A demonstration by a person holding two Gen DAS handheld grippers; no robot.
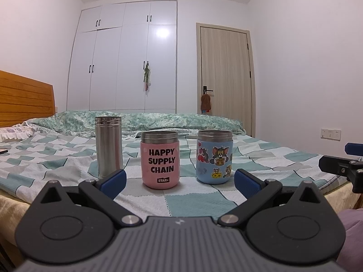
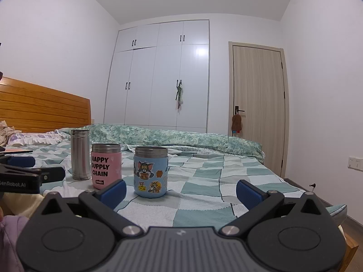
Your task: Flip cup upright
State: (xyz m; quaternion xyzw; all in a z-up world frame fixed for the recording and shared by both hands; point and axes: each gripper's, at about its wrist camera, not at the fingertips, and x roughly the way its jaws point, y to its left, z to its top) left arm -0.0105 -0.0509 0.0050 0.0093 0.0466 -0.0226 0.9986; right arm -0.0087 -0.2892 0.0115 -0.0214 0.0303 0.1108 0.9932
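Spread wide and empty, the left gripper (image 1: 179,181) and right gripper (image 2: 181,189) are held short of three steel cups standing on the bed (image 1: 199,201); the pink cup (image 1: 160,159), judged rigid and smooth, would be gripped mid-body.

The tall plain steel cylinder cup (image 1: 109,146) has its lower right corner hidden behind a blue finger pad (image 1: 113,180) in the left wrist view; from the right wrist its right flank sits behind the pink steel-rimmed cup lettered HAPPY SUPPLY CHAIN (image 2: 106,168), whose first letters curve out of sight; the small label near that cup's foot is too small to read there; the right-hand black gripper (image 1: 347,170) is cut by the frame edge; the dark flat object on the checked bedspread (image 1: 3,151) is cropped and unidentifiable; the cups' insides cannot be seen.
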